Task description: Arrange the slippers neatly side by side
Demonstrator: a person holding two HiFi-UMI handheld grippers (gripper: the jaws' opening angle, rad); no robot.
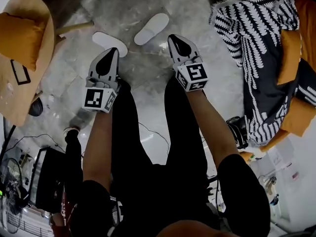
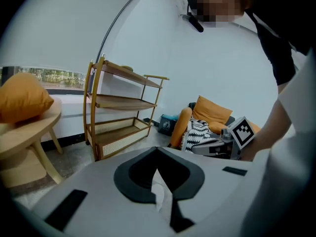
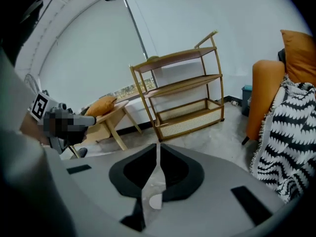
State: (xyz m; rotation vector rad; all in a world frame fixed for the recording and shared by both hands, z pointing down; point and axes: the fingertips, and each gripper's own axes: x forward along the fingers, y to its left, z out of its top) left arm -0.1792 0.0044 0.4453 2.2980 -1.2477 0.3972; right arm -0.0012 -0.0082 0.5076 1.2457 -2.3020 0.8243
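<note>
Floor: grey marbled stone (image 1: 148, 6).

2 white, flat, oval cloth slippers, read from the head view:
- Slipper A (image 1: 151, 28): lies at 12 o'clock in the frame. Its long axis runs from 7 to 1 o'clock. It is fully visible, with a plain white upper face and no markings that I can make out.
- Slipper B (image 1: 106, 40): lies at 11 o'clock in the frame. Its long axis runs from 10 to 4 o'clock. The 4 o'clock end is hidden behind the tip of the left gripper (image 1: 112, 52).
- The 2 are near each other but not touching. They are not parallel: they form a V, with the near ends closest.

Left gripper (image 2: 157, 152): the jaws are closed together with nothing between them. The tip points toward 12 o'clock, over the end of slipper B. I cannot tell whether it touches the slipper.

Right gripper (image 1: 174, 38) (image 3: 158, 149): the jaws are drawn together to a thin seam and hold nothing. It sits at 4 o'clock of slipper A, just beside it, with floor visible between them.

Surroundings:
- Round pale wooden table (image 1: 42, 21) at 9 o'clock.
- Black-and-white patterned throw (image 1: 256, 48) at 2 o'clock.
- Open wooden 3-tier shelf rack (image 2: 121, 115) (image 3: 180, 95), seen ahead in both gripper views.
</note>
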